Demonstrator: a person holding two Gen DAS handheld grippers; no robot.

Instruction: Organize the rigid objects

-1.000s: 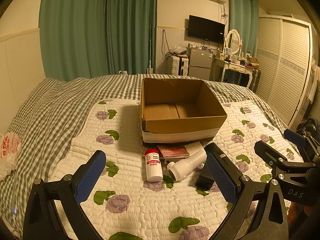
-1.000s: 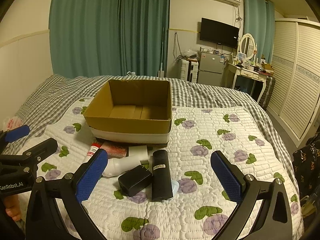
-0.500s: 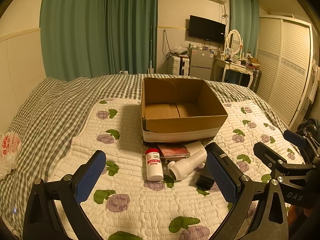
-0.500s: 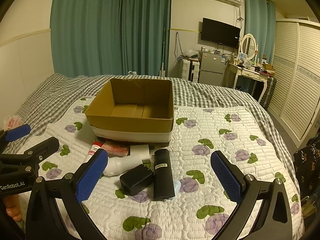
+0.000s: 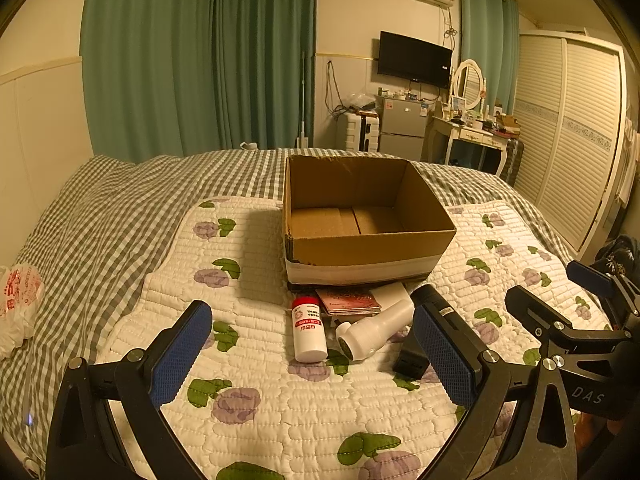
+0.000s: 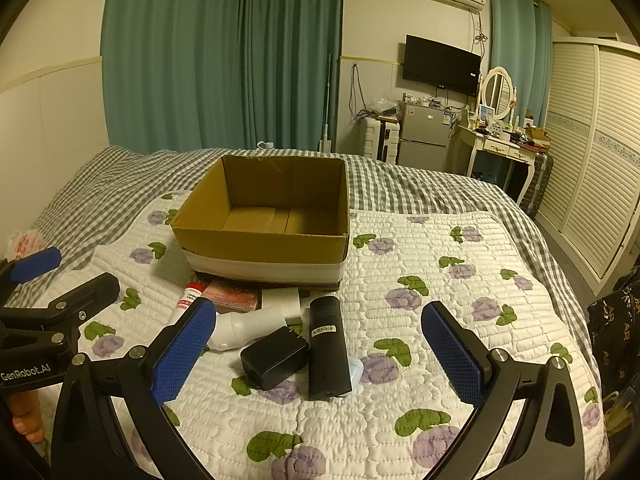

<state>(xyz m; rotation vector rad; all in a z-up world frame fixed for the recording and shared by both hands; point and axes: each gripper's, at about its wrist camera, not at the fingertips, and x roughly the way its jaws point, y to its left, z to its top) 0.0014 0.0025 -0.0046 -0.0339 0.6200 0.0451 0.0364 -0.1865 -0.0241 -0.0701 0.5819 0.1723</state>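
Left wrist view shows the left claw (image 5: 312,354) spread wide and holding nothing, hovering above the white quilted bedspread with purple flowers (image 5: 256,392). Straight ahead between its blue pads lies a small white plastic bottle with a red cap and red label (image 5: 307,330), cap pointing toward the open brown cardboard box with a white band along its base (image 5: 366,246). Touching or just beside it on the right lies a larger white plastic bottle on its side (image 5: 374,326), then a black power adapter (image 5: 410,360), partly hidden by the right pad. A flat pink packet (image 5: 348,300) sits against the foot of the box, which appears empty.

From the right wrist view, the right claw (image 6: 318,354) is likewise spread and empty, aimed at the black adapter (image 6: 274,356) and a tall black cylindrical bottle lying flat (image 6: 328,346), which touch each other; a pale blue item (image 6: 356,368) peeks from under the cylinder.

The step in hand looks like the first pick. For a clean grasp, the left claw would best descend over the red-capped bottle with its pads across the round body, near the middle, keeping the right pad clear of the neighbouring white bottle so it does not roll. The soft quilt gives way, so closing should come only once the pads straddle the body fully. The right claw probably should wait, since the items crowd together.
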